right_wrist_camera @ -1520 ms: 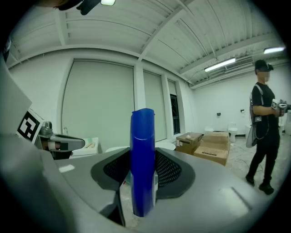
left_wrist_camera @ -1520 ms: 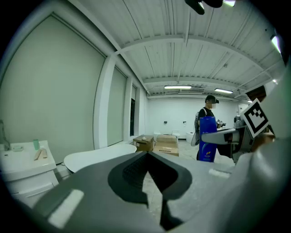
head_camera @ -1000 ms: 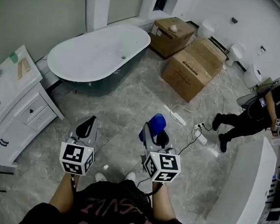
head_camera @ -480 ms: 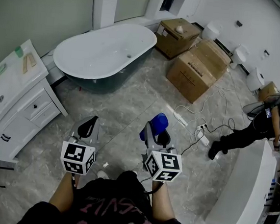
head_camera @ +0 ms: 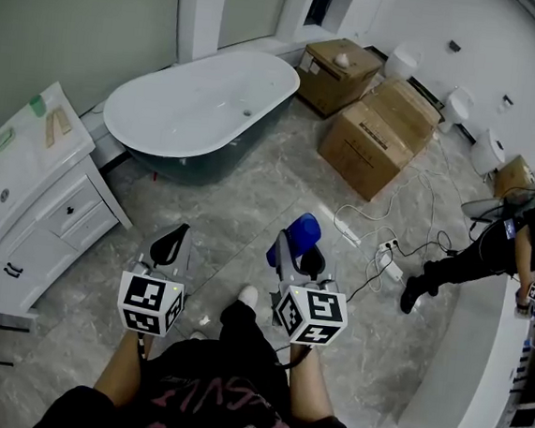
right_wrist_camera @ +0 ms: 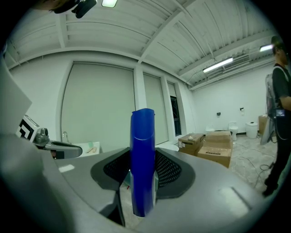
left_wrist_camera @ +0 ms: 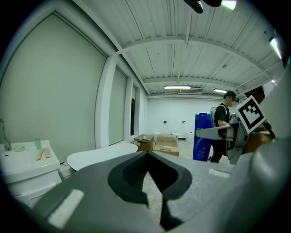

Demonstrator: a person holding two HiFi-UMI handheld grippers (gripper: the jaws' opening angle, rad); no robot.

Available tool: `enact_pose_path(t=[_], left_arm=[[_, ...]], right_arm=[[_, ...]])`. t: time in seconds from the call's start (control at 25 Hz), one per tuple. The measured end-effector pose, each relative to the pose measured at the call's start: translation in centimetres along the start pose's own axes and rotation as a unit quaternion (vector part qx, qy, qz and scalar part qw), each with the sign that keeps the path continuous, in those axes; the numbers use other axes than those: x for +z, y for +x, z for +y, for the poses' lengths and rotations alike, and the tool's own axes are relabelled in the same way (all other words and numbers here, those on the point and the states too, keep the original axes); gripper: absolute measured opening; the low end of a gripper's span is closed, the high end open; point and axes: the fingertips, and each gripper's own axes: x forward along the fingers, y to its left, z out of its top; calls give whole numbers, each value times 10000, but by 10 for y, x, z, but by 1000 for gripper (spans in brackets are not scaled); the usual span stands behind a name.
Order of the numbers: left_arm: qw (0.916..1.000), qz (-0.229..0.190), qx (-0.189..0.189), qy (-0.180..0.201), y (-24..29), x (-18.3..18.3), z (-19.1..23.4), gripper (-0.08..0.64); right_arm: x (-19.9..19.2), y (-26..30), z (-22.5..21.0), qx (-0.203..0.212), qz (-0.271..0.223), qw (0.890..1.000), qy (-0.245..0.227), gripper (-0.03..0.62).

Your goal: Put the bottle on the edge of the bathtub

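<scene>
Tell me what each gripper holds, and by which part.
Right gripper clamps the blue bottle around its middle; left gripper holds nothing.

You held the upright blue plastic bottle (head_camera: 300,231) in your right gripper (head_camera: 293,252); your left gripper (head_camera: 169,244) hung empty beside it; the white oval bathtub (head_camera: 193,107) lay well ahead.

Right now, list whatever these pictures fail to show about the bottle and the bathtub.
- Bottle bottom: right gripper view, buried between the right hand-held gripper's jaws; head view, covered by that gripper.
- Bottle label print: left gripper view, too small.
- Bathtub lower body: left gripper view, behind the left hand-held gripper.
</scene>
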Motion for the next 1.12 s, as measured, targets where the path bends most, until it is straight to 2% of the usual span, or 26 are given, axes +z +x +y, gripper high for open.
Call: enact_pose_path(t=[0.44,1.12], left_arm=[[9999,66,-54,54,34,-3,17,0],[9991,321,-284,29,137,4,22,0]], right_arm=[[-4,39,-8,15,-18,10000,32,187],[-6,119,-66,-57,346,9993,93,187]])
